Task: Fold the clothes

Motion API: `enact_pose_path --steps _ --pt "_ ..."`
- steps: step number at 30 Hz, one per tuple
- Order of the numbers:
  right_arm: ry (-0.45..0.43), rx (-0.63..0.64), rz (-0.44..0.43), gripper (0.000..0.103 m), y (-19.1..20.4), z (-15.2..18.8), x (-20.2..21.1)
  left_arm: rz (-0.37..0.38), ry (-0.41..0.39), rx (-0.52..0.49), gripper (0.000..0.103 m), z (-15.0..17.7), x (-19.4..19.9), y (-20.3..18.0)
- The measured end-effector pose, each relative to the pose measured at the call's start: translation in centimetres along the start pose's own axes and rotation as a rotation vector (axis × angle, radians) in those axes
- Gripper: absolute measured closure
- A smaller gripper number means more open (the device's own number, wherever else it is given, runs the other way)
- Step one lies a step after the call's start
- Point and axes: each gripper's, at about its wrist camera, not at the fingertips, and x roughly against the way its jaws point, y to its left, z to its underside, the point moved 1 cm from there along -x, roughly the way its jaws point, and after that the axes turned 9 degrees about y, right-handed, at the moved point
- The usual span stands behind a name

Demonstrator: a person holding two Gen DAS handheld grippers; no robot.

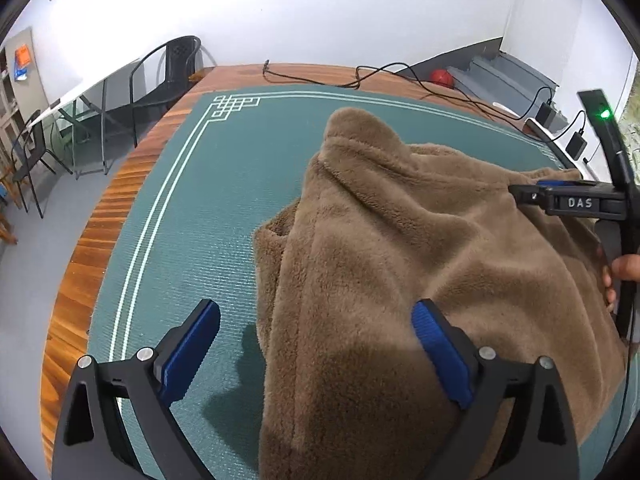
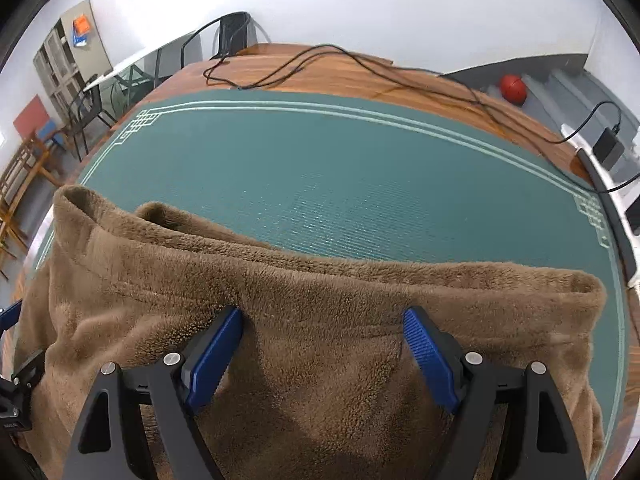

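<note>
Both jaws stand spread, gripping nothing. Right gripper (image 2: 322, 354) hovers over the brown fleece garment (image 2: 320, 320), just behind its long folded edge, which runs across the green mat (image 2: 340, 176). Left gripper (image 1: 316, 354) straddles the garment's left edge, also near.

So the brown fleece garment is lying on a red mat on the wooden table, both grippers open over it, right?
Not quite: the mat is green with pale border lines, not red, as the right wrist view shows. The rest holds: the brown fleece garment lies on it on the wooden table, with the left gripper and right gripper open over it.
</note>
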Motion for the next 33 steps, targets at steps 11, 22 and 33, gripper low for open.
enact_pose_path --steps 11,22,33 --pt "0.002 0.335 0.008 0.018 11.3 -1.8 -1.1 0.024 0.006 -0.002 0.004 0.0 -0.1 0.2" --pt "0.015 0.170 -0.013 0.001 7.9 -5.2 -5.1 -0.019 -0.015 -0.014 0.003 0.3 -1.0 0.5" --pt "-0.076 0.175 -0.098 0.001 9.3 -6.2 -1.5 -0.028 -0.016 0.012 0.002 0.1 -0.4 0.5"
